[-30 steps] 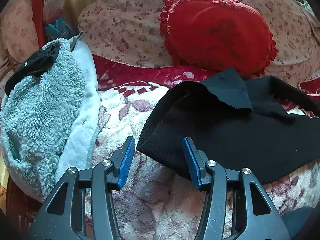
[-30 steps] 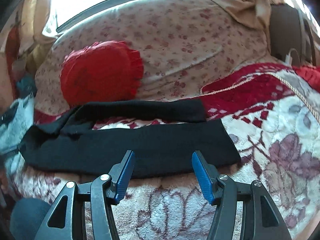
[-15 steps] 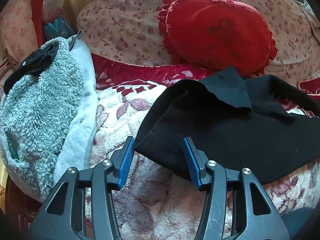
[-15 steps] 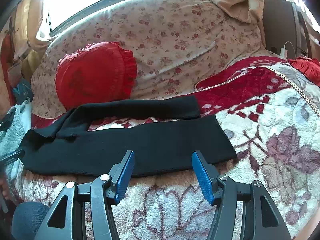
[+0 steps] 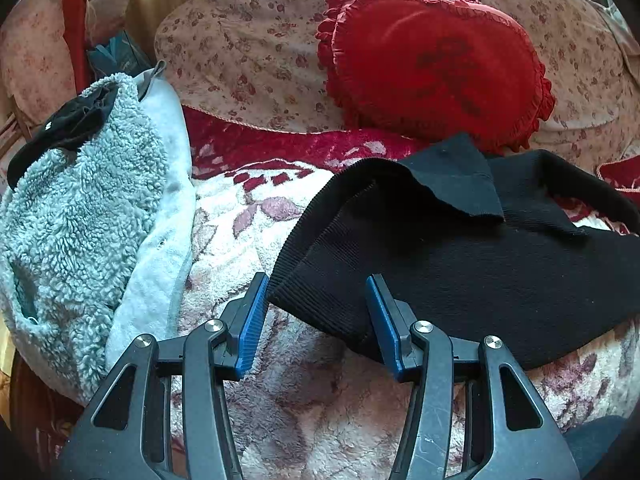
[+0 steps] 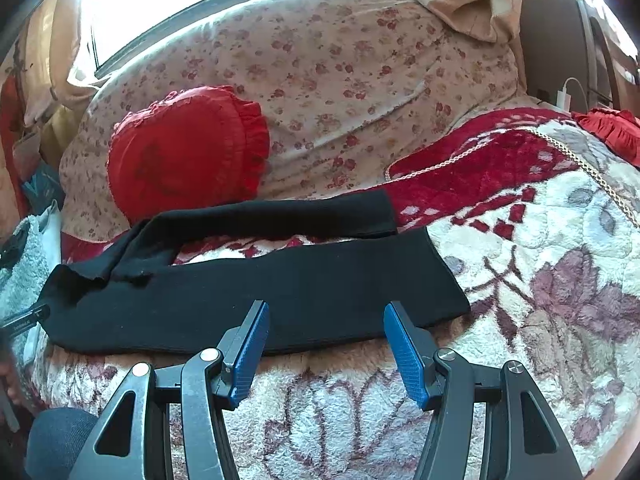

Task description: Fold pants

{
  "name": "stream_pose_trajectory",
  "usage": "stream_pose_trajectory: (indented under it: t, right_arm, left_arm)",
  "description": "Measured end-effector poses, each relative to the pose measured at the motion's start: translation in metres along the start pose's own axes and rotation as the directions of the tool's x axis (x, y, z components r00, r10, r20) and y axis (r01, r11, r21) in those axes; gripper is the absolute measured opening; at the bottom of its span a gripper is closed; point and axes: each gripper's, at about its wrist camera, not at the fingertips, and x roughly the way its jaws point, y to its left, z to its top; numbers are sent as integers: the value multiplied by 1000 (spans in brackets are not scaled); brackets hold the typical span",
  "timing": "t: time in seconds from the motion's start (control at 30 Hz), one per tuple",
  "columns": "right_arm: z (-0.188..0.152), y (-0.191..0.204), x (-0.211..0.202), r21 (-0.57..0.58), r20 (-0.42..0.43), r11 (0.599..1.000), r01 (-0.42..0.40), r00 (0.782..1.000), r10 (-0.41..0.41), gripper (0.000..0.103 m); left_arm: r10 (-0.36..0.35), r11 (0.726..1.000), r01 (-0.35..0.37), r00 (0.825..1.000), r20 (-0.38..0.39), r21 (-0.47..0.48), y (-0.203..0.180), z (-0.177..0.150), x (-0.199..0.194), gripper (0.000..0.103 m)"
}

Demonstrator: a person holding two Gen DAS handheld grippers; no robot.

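We see the black pants (image 6: 256,300) lying flat on the bed's floral blanket (image 6: 560,320), long axis running left-right, cuffs to the right. Bare blanket lies in front and right; a grey fleece (image 5: 80,220) crowds the left, a red pillow (image 5: 432,64) sits behind. Left gripper (image 5: 316,292) tilts down at the waistband edge, fingers part-open, gripping nothing. Right gripper (image 6: 326,320) hovers before the near leg, fingers wide, empty.

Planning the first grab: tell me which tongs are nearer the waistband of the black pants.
Left. The left tongs stand open right at the waistband, its corner between the pads. The right tongs stand open by the near leg, toward the cuffs.
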Motion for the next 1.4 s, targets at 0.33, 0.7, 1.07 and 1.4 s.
stream_pose_trajectory:
  t: [0.33,0.7,1.07,1.4]
  right_arm:
    - [-1,-2,1,12,-6,1000,0,1000,0,58]
    - [-3,-21,3,126,-16,992,-1,1000,3,58]
    - [-6,-33,4,218,-26,975,-33,999,39,58]
    - [-9,-50,6,333,-13,940,-80,996,90,58]
  left_arm:
    - [1,1000,-1,1000,-3,-2,-1,0,0,49]
    - [-212,972,219,974,85,-84,21,0,-7,49]
    - [-349,913,368,928,132,-174,45,0,-1,31]
    - [-336,918,344,939,77,-198,50,-2,7,17]
